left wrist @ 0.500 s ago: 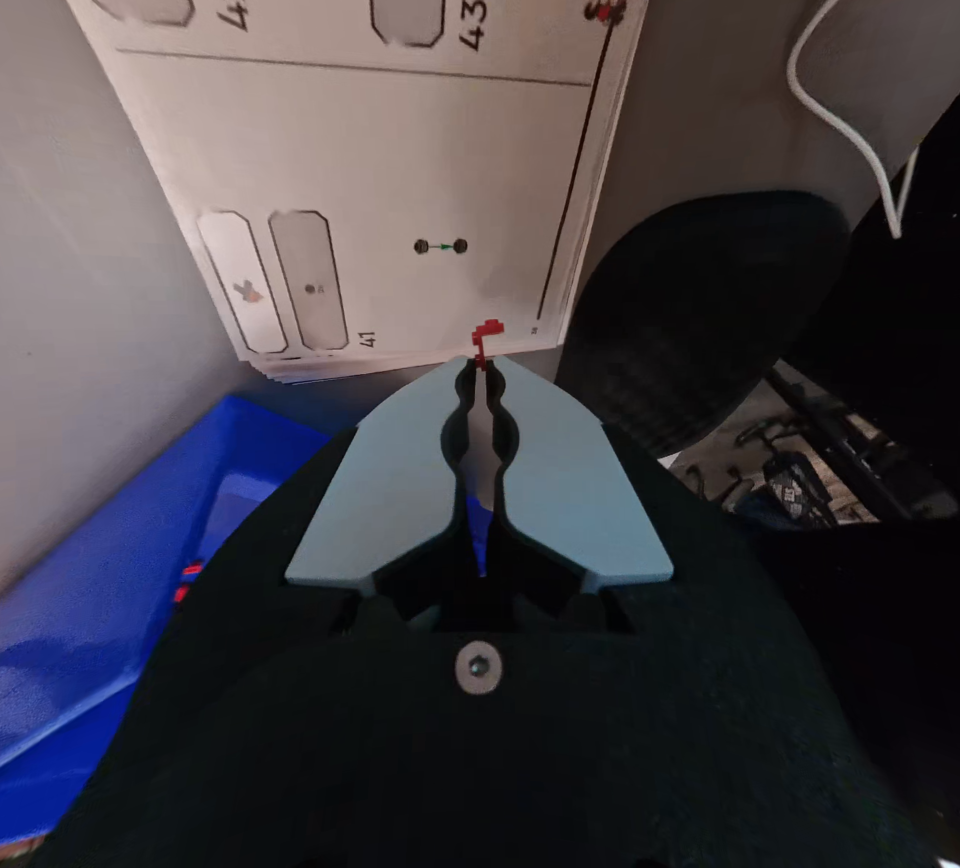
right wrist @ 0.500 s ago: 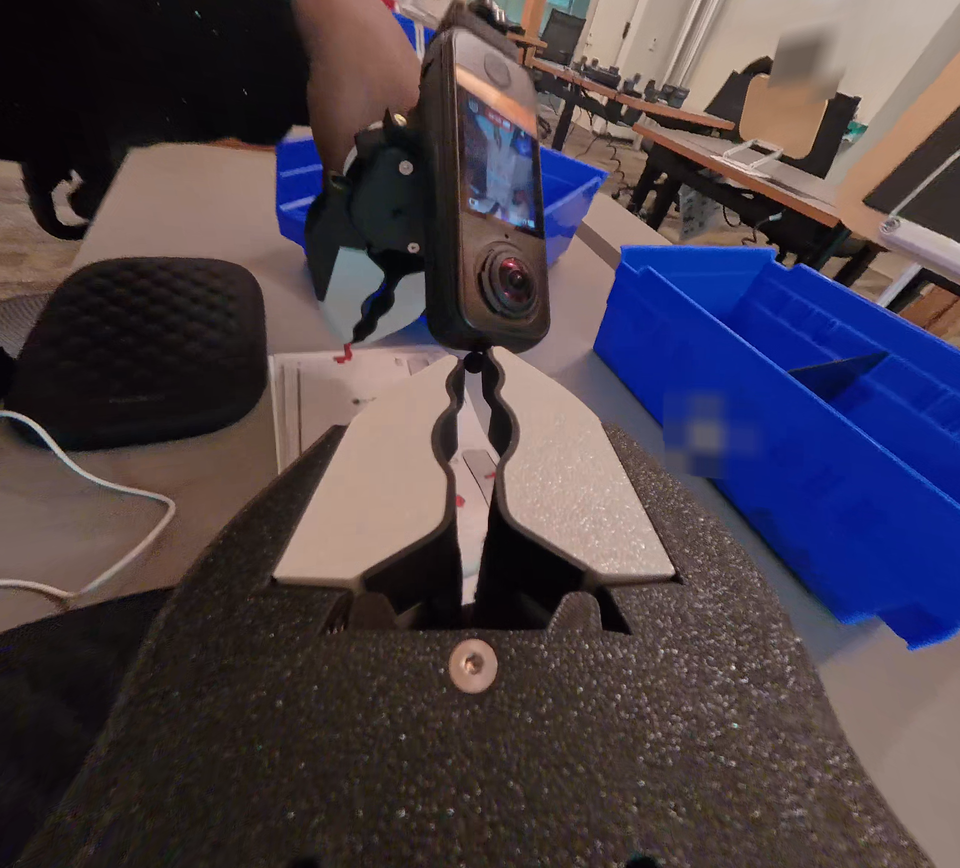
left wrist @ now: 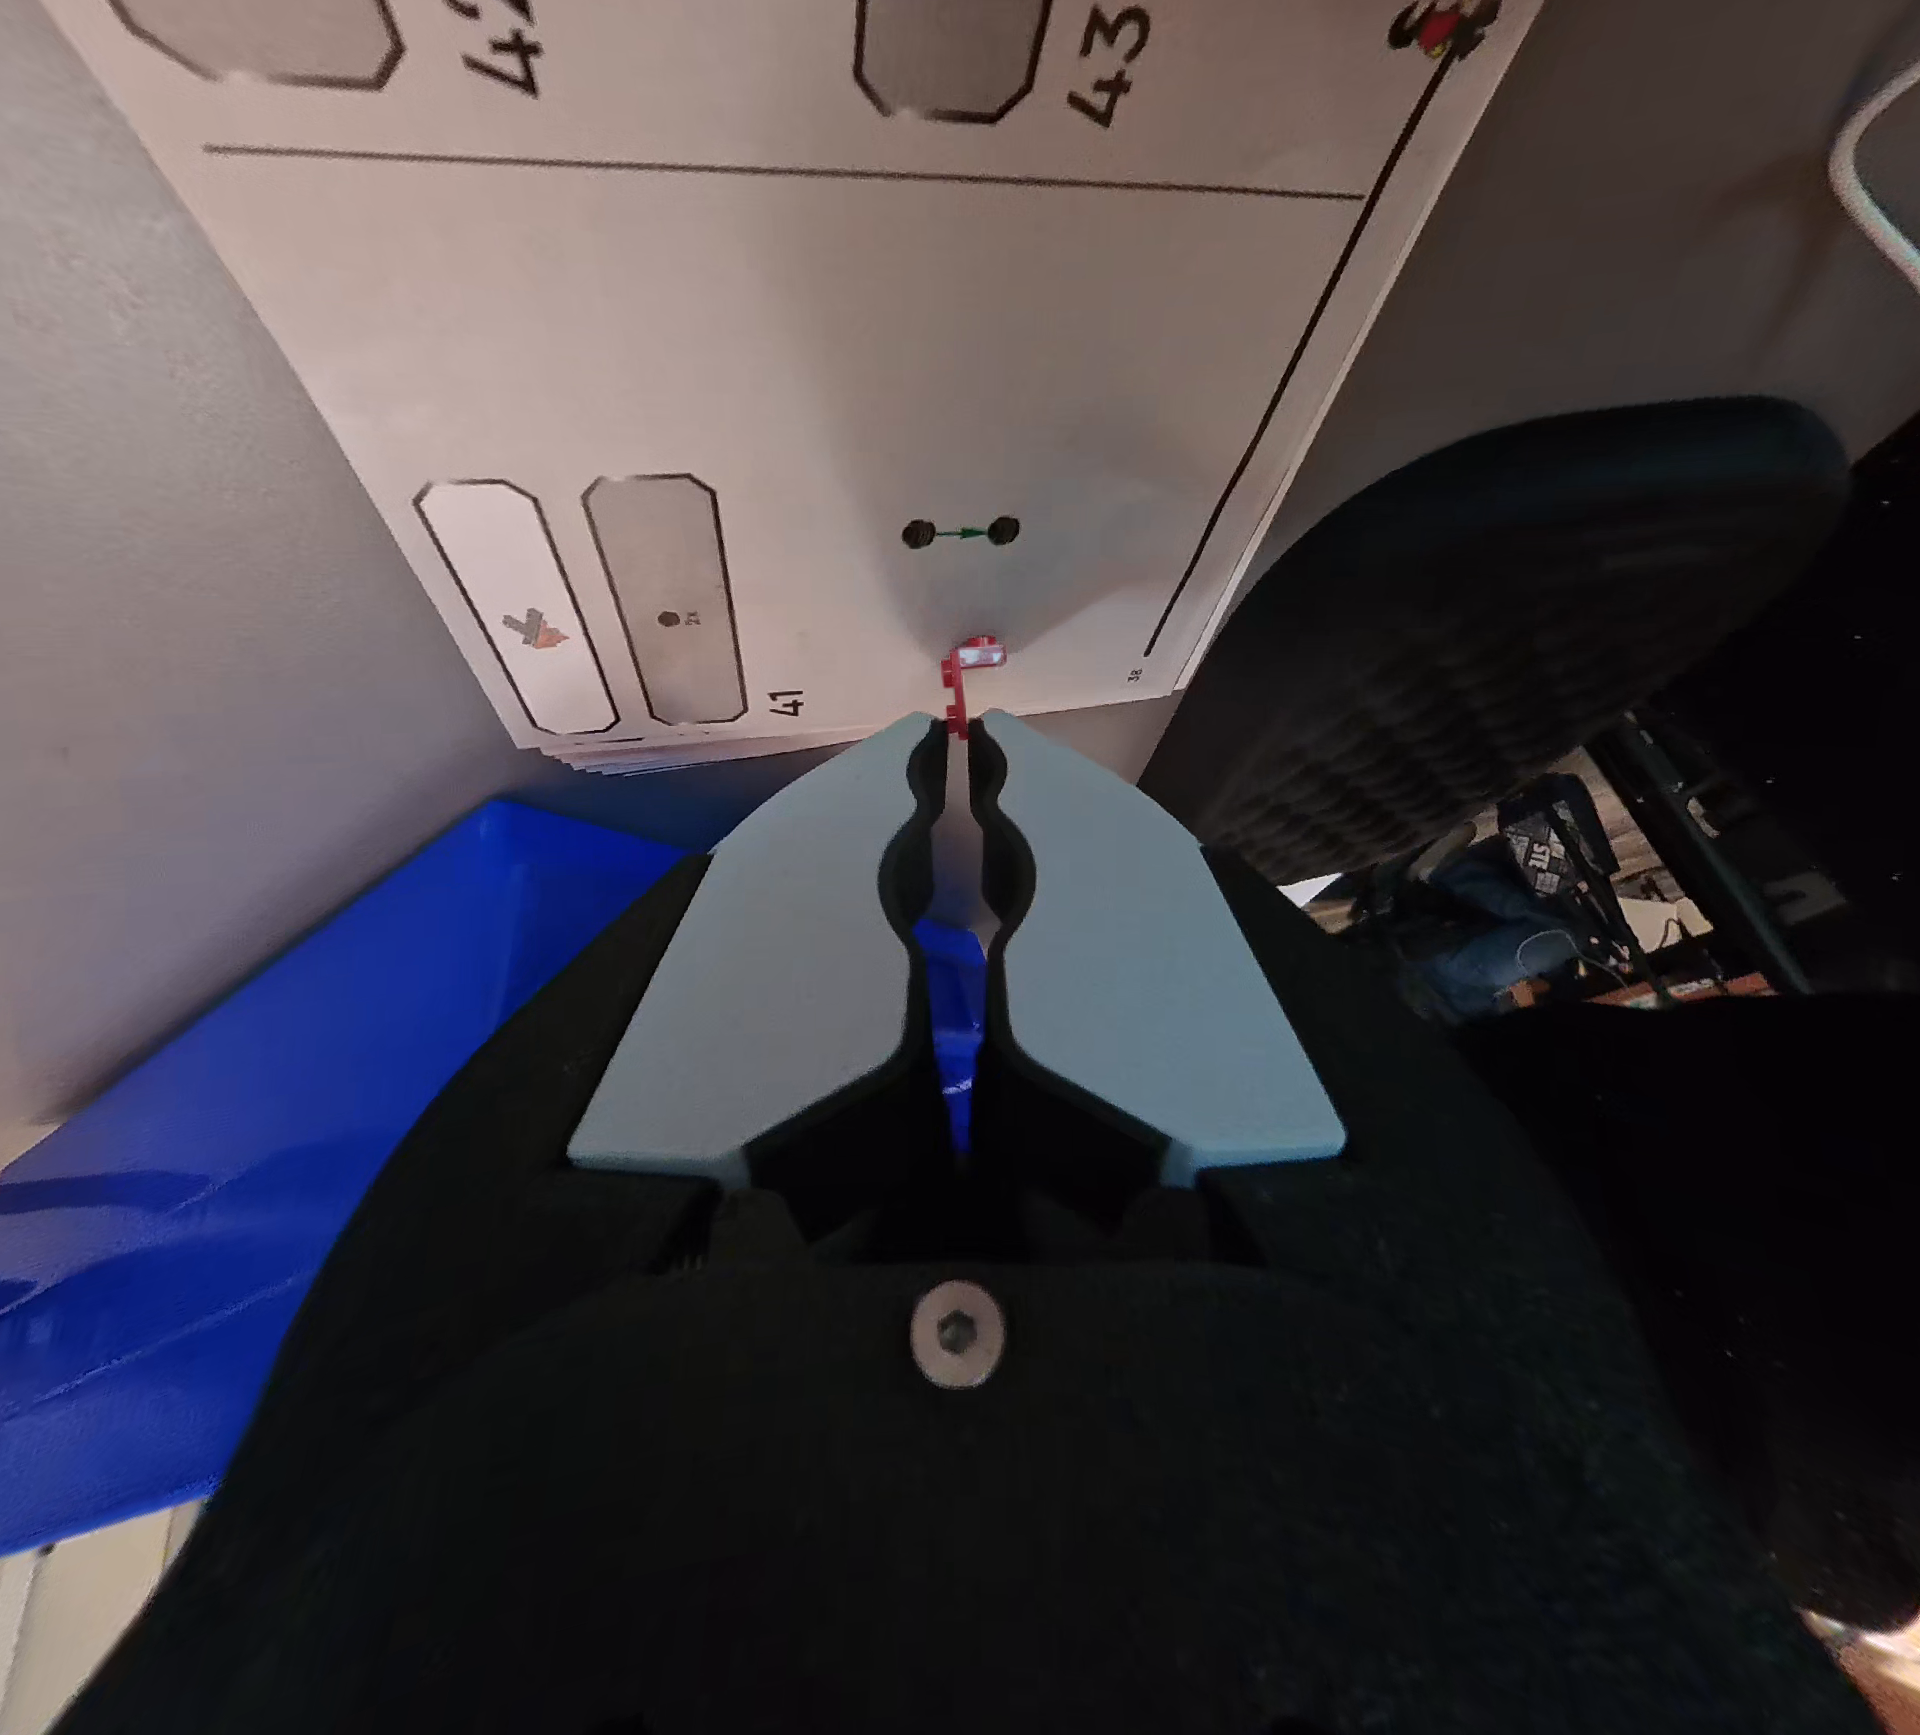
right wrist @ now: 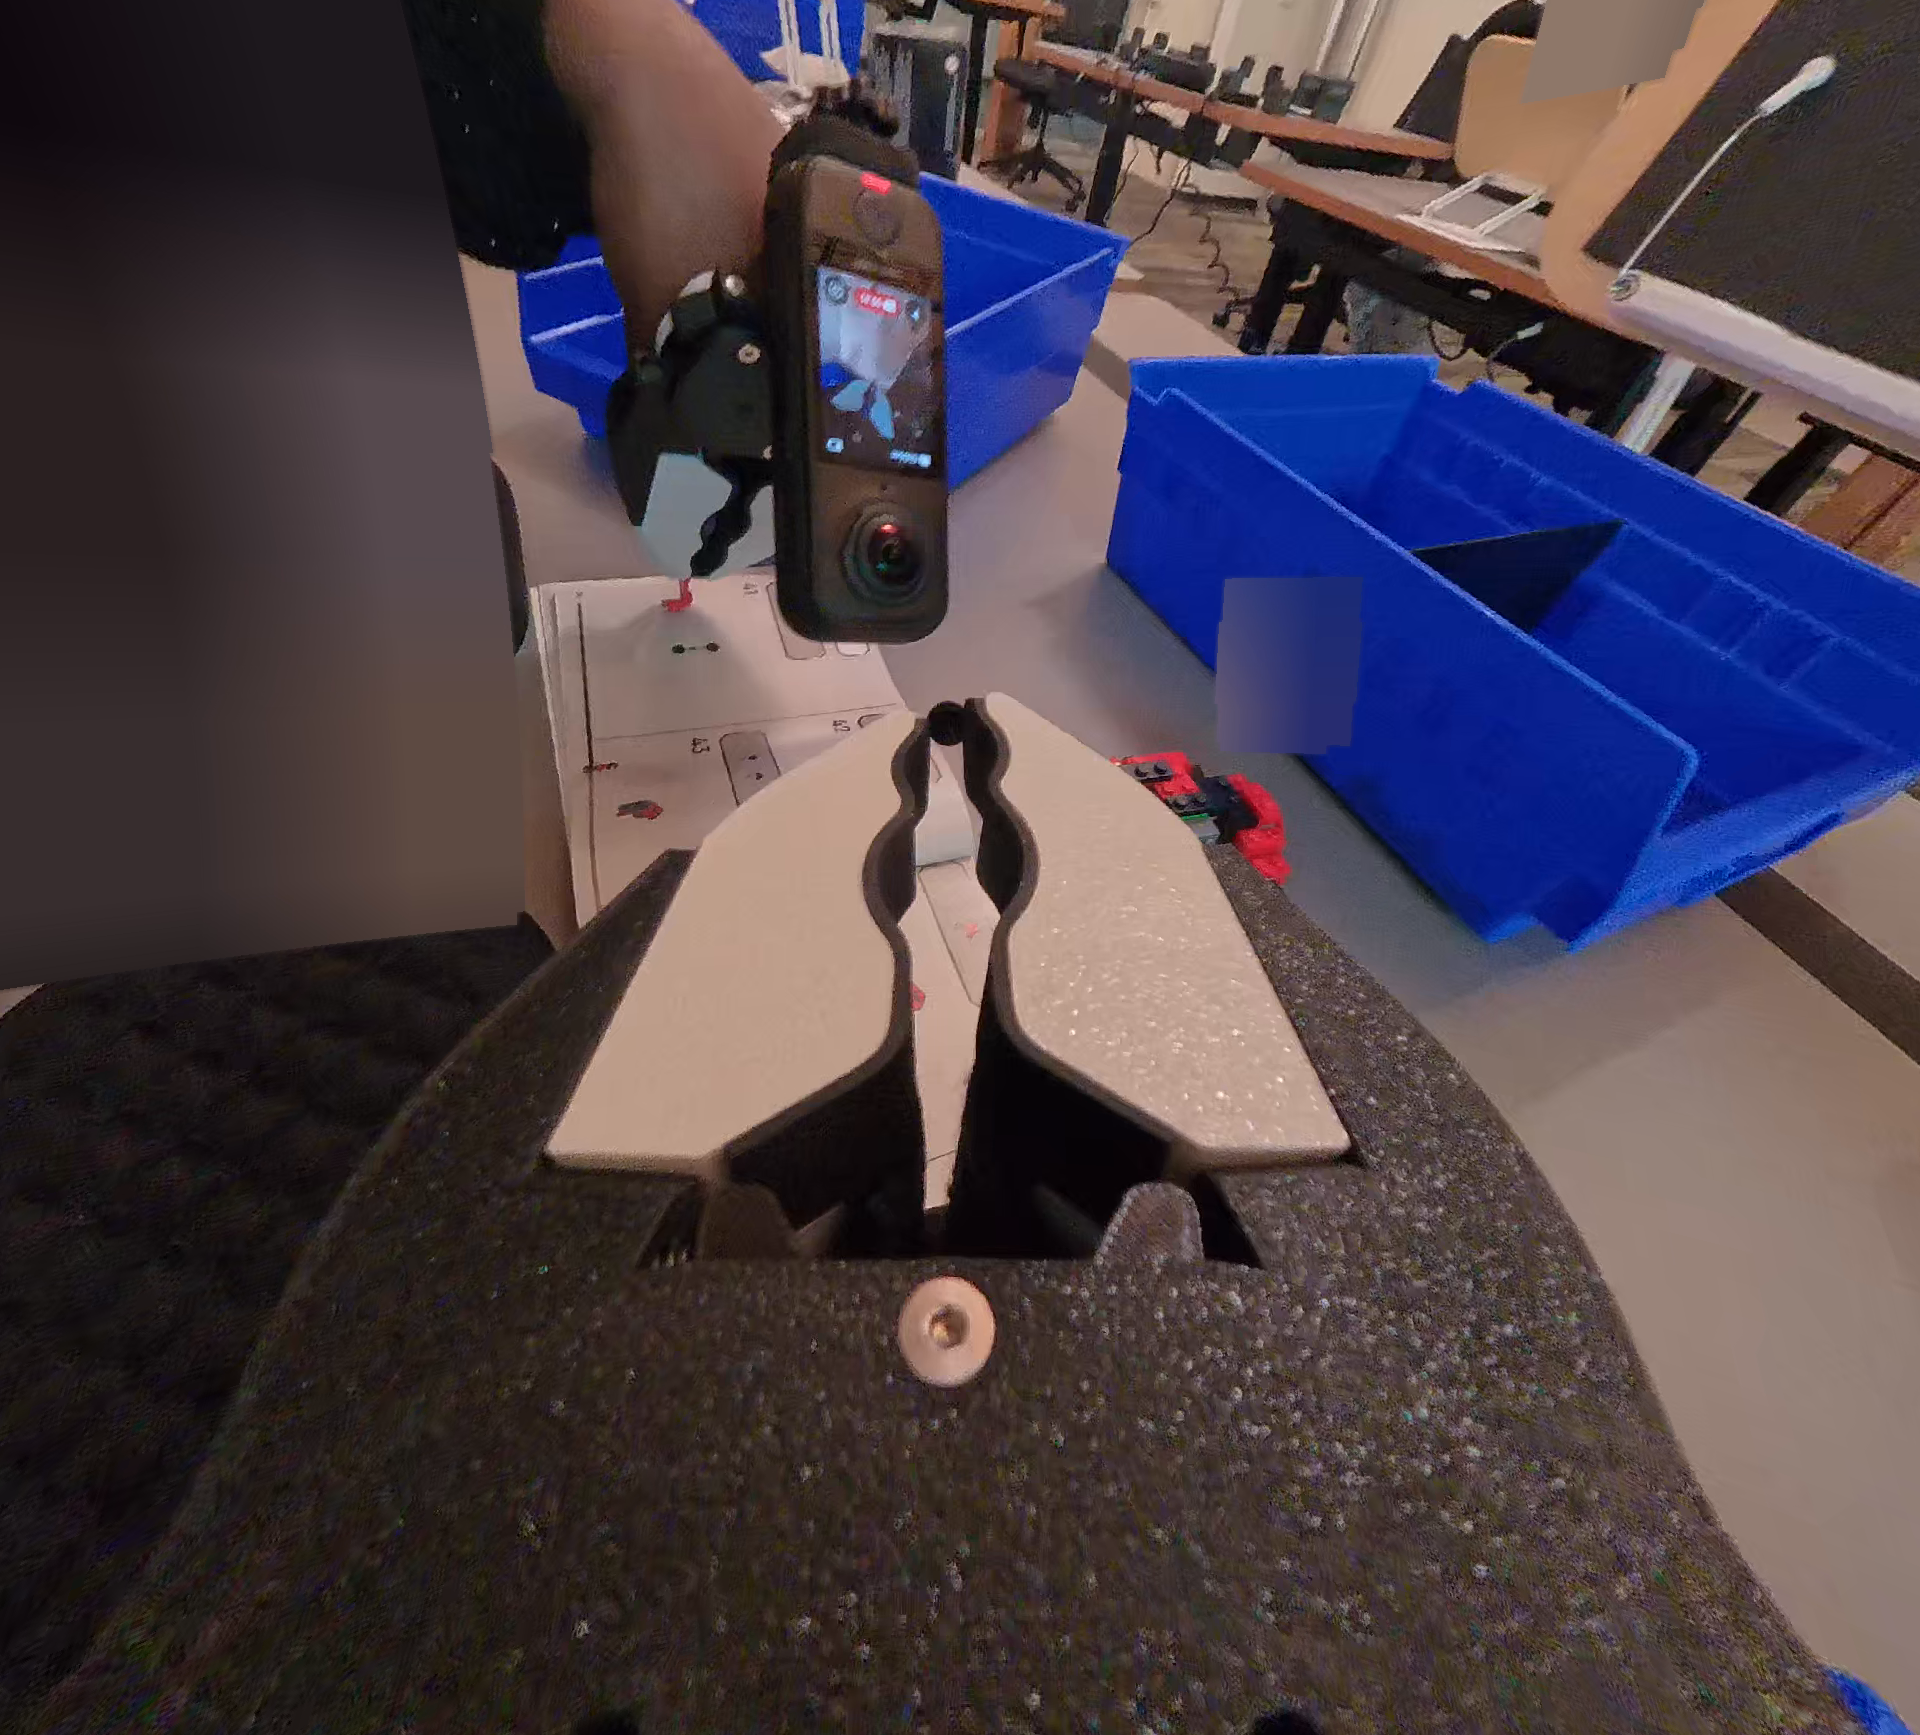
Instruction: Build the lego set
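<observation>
My left gripper (left wrist: 958, 725) is shut on a small red L-shaped lego piece (left wrist: 966, 669) and holds it over the near edge of the open instruction booklet (left wrist: 727, 314). In the right wrist view the left gripper (right wrist: 694, 558) hangs above the booklet (right wrist: 707, 698) with the red piece (right wrist: 678, 596) at its tips. My right gripper (right wrist: 948, 715) is shut on a small black round piece (right wrist: 945, 721), nearer me and to the right of the left one. A partly built red and black lego model (right wrist: 1210, 797) lies on the table right of my right gripper.
A large blue bin (right wrist: 1558, 677) stands at the right, another blue bin (right wrist: 997, 335) behind the left gripper. A black padded pad (left wrist: 1507, 646) lies beside the booklet, with a white cable (left wrist: 1870, 179) near it. A blue bin (left wrist: 260, 1114) sits low left. The table edge runs at the right. The gap from one gripper's tips to the other's is roughly 25 centimetres.
The left gripper has moved closer to the booklet with the red piece. The right gripper has drawn back and lower, so the left gripper looks farther off.
</observation>
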Available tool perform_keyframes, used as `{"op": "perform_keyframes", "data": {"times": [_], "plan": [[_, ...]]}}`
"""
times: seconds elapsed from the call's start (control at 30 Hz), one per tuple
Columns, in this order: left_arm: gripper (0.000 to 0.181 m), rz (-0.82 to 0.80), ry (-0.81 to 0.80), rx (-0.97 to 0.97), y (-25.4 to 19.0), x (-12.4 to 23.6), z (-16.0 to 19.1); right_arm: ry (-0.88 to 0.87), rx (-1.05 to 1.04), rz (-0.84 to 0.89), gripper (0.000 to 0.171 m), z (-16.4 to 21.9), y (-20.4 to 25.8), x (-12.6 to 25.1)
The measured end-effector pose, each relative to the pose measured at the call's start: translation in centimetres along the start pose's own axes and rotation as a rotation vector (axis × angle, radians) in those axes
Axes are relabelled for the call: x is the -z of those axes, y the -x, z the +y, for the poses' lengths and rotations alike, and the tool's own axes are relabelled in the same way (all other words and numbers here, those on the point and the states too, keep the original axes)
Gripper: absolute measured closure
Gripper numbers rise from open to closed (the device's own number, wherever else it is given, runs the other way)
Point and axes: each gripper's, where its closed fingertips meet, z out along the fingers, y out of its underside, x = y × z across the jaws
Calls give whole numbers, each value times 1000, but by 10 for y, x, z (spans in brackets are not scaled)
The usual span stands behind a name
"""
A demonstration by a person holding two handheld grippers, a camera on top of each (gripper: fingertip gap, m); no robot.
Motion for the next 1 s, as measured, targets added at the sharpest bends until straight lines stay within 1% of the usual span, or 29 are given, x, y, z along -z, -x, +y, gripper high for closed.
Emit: {"op": "perform_keyframes", "data": {"times": [0.13,0.23,0.43,0.53,0.63,0.67,0.73,0.8,0.87,0.9,0.93,0.97,1.0], "plan": [[176,-4,31,1,-1,0,0,4,12,21,165,-1,-3,2],[170,-3,39,-6,-1,1,-1,18,16,23,165,1,-3,1],[162,-4,3,-14,-1,6,-4,18,17,26,165,0,-3,3],[161,20,-51,-25,-5,9,-4,19,18,25,165,0,-3,2],[162,9,-156,-24,-5,19,-3,16,13,23,165,0,-3,2],[163,-19,-217,-2,-1,25,-1,14,12,23,165,0,-3,3],[166,-91,-405,78,7,41,0,5,11,24,165,-2,-3,5],[166,-151,-652,185,13,54,0,-12,5,25,165,-5,-4,7],[164,-197,-951,349,17,62,-1,-29,-5,23,165,-6,-5,8],[164,-186,-1112,440,16,64,-2,-31,-7,22,165,-6,-5,8],[164,-137,-1258,507,10,62,-2,-32,-8,22,165,-6,-5,8],[164,-75,-1380,578,3,58,-2,-31,-8,19,165,-5,-4,6],[165,-8,-1460,657,0,51,0,-29,-10,13,165,-4,-4,5]]}}
